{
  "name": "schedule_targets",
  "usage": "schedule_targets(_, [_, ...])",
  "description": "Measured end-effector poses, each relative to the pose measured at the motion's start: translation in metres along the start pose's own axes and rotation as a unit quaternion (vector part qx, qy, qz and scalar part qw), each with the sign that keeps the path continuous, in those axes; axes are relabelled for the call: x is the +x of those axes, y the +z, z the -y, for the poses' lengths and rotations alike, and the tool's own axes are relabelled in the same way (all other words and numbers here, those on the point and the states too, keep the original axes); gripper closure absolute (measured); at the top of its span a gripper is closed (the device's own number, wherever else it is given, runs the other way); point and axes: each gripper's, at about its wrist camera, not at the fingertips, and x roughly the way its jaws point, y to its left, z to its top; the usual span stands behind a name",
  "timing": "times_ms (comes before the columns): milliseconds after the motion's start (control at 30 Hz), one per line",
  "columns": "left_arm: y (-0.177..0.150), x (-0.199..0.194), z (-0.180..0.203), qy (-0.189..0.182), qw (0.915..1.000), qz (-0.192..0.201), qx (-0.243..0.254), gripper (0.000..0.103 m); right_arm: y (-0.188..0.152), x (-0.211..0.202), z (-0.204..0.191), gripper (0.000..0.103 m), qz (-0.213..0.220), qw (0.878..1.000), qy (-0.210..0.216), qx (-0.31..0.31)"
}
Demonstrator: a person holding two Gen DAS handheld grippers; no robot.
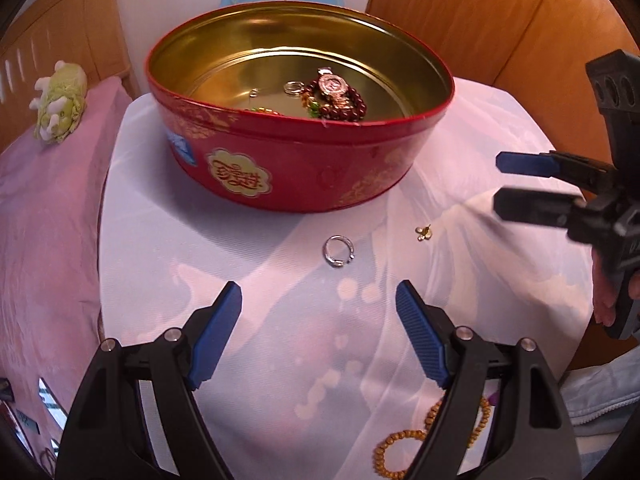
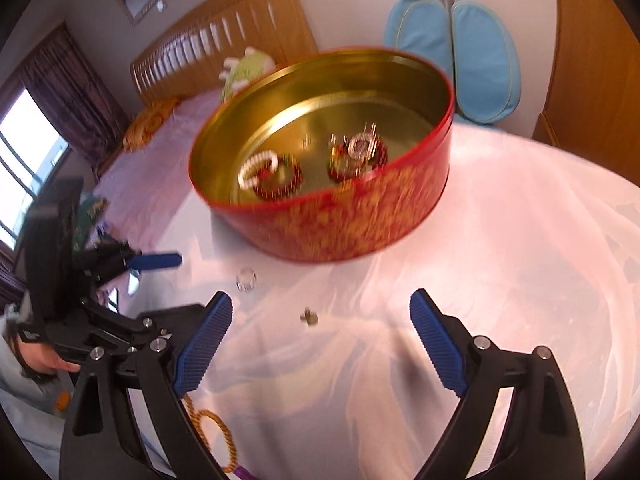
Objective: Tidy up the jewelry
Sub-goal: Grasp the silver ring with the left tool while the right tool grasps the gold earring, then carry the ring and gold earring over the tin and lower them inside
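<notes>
A red tin (image 1: 296,168) with a gold inside stands on the white cloth and holds a watch (image 1: 334,85), dark bead bracelets (image 1: 352,106) and small rings. In the right wrist view the tin (image 2: 360,224) is blurred. A silver ring (image 1: 339,251) lies on the cloth in front of the tin, just ahead of my open, empty left gripper (image 1: 319,300). A small gold charm (image 1: 424,233) lies to its right; it also shows in the right wrist view (image 2: 309,317). My right gripper (image 2: 321,312) is open and empty; in the left view it (image 1: 500,182) hovers at the right. A wooden bead bracelet (image 1: 404,440) lies near me.
The white cloth (image 1: 160,208) covers a round table beside a pink bed (image 1: 48,200) with a green plush toy (image 1: 60,100). Wooden doors (image 1: 460,20) and a blue bag (image 2: 460,52) stand behind the table.
</notes>
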Motion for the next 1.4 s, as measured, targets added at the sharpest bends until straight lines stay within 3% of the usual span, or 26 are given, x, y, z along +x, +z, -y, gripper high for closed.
schedule_targets(167, [0.0,0.017,0.011,0.003,0.999,0.013,0.041,0.025,-0.019,0.02,-0.01,0.012,-0.015,0.999,-0.016,-0.031])
schedule_targets(333, [0.003,0.029,0.009,0.014,0.9985,0.019,0.05,0.025,-0.028,0.036,-0.019,0.012,-0.018,0.997,-0.035,-0.07])
schedule_targets(567, [0.006,0.033,0.012,0.03,0.9959,0.036,0.077,0.026,-0.03,0.05,-0.025,0.031,-0.009,0.992,-0.051,-0.115])
schedule_targets(600, [0.005,0.032,0.014,0.036,0.995,0.041,0.083,0.032,-0.029,0.049,-0.025,0.039,-0.005,0.991,-0.054,-0.12])
schedule_targets(633, [0.004,0.031,0.015,0.032,0.9945,0.047,0.088,0.038,-0.029,0.049,-0.026,0.056,-0.001,0.99,-0.057,-0.126])
schedule_targets(667, [0.004,0.03,0.016,0.031,0.9938,0.053,0.092,0.054,-0.029,0.049,-0.028,0.066,0.003,0.989,-0.064,-0.136])
schedule_targets(700, [0.008,0.031,0.017,0.029,0.9936,0.055,0.094,0.073,-0.03,0.049,-0.031,0.084,0.007,0.987,-0.067,-0.144])
schedule_targets(733, [0.008,0.031,0.018,0.025,0.9936,0.054,0.097,0.083,-0.031,0.05,-0.034,0.089,0.006,0.987,-0.059,-0.15])
schedule_targets(1033, [0.013,0.018,-0.003,-0.017,0.9982,0.053,0.022,0.083,-0.026,0.043,-0.032,0.089,0.007,0.991,-0.045,-0.126])
schedule_targets(1400, [0.016,-0.038,-0.004,-0.004,0.9954,0.096,-0.002,0.083,0.003,-0.022,-0.026,0.089,0.085,0.992,0.001,-0.089])
